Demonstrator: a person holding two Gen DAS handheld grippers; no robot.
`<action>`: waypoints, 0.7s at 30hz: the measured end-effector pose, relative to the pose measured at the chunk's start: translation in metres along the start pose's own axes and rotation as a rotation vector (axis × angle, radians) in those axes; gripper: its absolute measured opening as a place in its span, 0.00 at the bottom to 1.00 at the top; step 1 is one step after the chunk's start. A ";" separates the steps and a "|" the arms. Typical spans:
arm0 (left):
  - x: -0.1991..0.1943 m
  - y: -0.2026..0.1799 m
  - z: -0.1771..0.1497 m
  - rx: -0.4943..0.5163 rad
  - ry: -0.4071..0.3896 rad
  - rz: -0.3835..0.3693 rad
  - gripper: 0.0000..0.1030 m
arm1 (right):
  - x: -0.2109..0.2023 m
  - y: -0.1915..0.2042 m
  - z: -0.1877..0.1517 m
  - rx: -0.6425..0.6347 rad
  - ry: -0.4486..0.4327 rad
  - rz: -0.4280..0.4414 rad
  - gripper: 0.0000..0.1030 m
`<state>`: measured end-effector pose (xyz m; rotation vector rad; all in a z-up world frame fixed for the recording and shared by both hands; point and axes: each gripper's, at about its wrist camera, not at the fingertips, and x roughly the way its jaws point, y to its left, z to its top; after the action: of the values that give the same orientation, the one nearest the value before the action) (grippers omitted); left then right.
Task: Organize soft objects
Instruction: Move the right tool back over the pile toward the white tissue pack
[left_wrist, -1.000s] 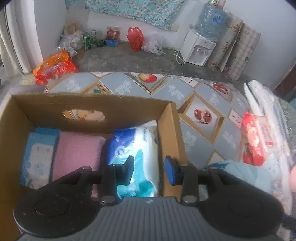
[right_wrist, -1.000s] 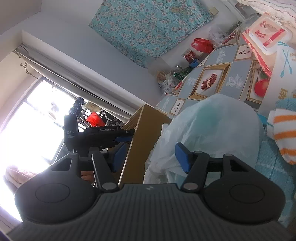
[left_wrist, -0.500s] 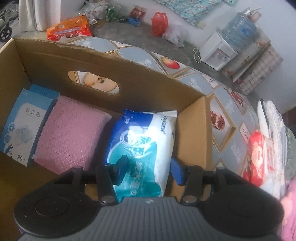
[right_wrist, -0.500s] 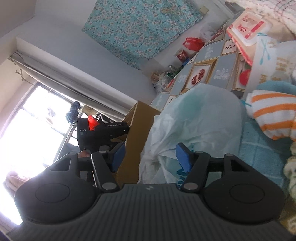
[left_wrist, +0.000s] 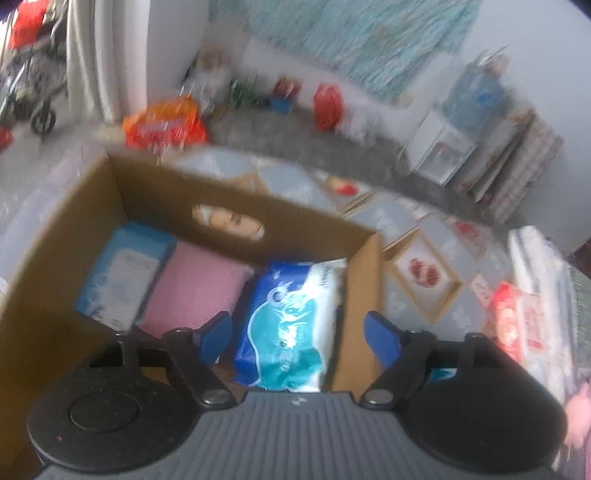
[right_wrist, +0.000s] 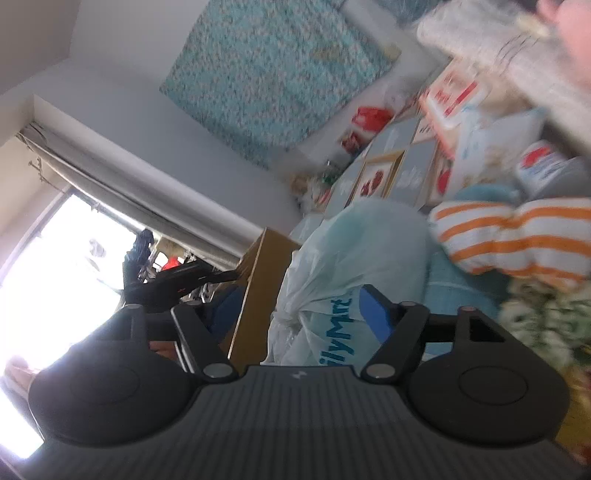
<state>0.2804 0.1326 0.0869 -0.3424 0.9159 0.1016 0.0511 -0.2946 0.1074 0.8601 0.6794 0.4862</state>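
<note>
An open cardboard box (left_wrist: 155, 188) holds a pale blue carton (left_wrist: 125, 273), a pink pad (left_wrist: 195, 291) and a blue-and-white wipes pack (left_wrist: 291, 317) side by side. My left gripper (left_wrist: 299, 332) hovers above the wipes pack, its jaws opening and its pads clear of the pack. In the right wrist view my right gripper (right_wrist: 301, 306) is rolled on its side, jaws opening. A white plastic bag (right_wrist: 351, 254) with teal contents lies between its fingers, ungripped. An orange-striped cloth (right_wrist: 517, 240) lies to the bag's right.
The box's brown wall (right_wrist: 258, 291) stands just left of the bag. A red-and-white pack (left_wrist: 517, 321) and folded fabrics (left_wrist: 543, 280) lie right of the box on the patterned tablecloth (left_wrist: 424, 273). A teal towel (right_wrist: 454, 288) lies under the bag, and a person's hand holds the left gripper (right_wrist: 177, 284).
The left jaws have spread wide and the left gripper has pulled back from the wipes pack lying in the box. The right gripper has shifted along the bag, bringing the striped cloth closer, with jaws wider.
</note>
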 end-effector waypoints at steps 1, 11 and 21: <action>-0.014 -0.003 -0.004 0.015 -0.018 -0.011 0.83 | -0.010 0.000 -0.002 -0.008 -0.019 -0.007 0.74; -0.135 -0.071 -0.104 0.323 -0.135 -0.217 0.97 | -0.097 -0.014 -0.016 -0.025 -0.205 -0.057 0.84; -0.135 -0.143 -0.203 0.495 -0.157 -0.392 0.98 | -0.104 -0.034 -0.018 0.025 -0.233 -0.033 0.85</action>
<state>0.0773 -0.0613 0.1151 -0.0456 0.6760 -0.4474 -0.0295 -0.3707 0.1067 0.9109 0.4857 0.3419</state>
